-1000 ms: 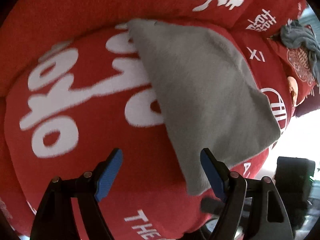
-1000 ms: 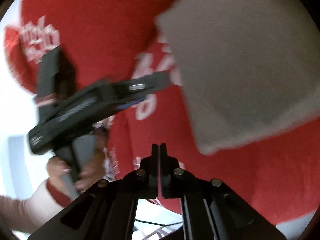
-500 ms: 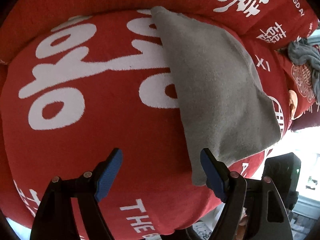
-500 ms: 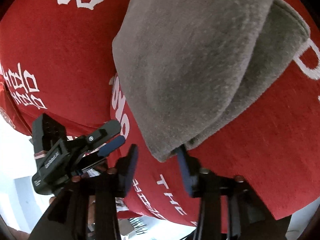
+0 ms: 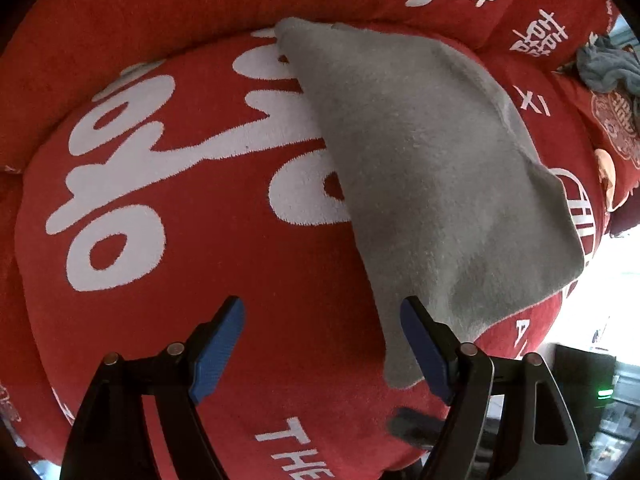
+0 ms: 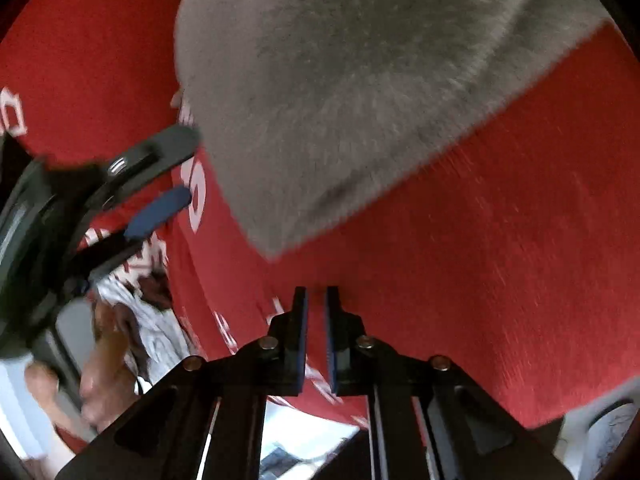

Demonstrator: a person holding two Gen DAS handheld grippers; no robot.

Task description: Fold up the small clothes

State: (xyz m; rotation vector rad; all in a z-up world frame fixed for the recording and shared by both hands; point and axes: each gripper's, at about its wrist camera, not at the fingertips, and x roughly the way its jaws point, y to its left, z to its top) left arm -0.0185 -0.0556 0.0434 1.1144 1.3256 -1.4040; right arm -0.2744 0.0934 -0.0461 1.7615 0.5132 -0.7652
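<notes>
A folded grey cloth (image 5: 432,184) lies flat on a red blanket with white lettering (image 5: 168,168). My left gripper (image 5: 322,348) is open and empty, just in front of the cloth's near corner, its right finger beside that corner. In the right wrist view the grey cloth (image 6: 352,92) fills the top. My right gripper (image 6: 316,320) is nearly shut with a narrow gap and holds nothing, just short of the cloth's near corner. The left gripper (image 6: 152,184) shows there at the left, blurred.
A crumpled blue-grey garment (image 5: 608,68) lies at the far right on the red blanket. The blanket's front edge (image 5: 360,460) drops off just below my left gripper. A person's hand and striped sleeve (image 6: 132,320) show at lower left in the right wrist view.
My right gripper has closed from open to nearly shut and pulled back from the cloth's corner. My left gripper stays open and has shifted slightly; the cloth lies as before.
</notes>
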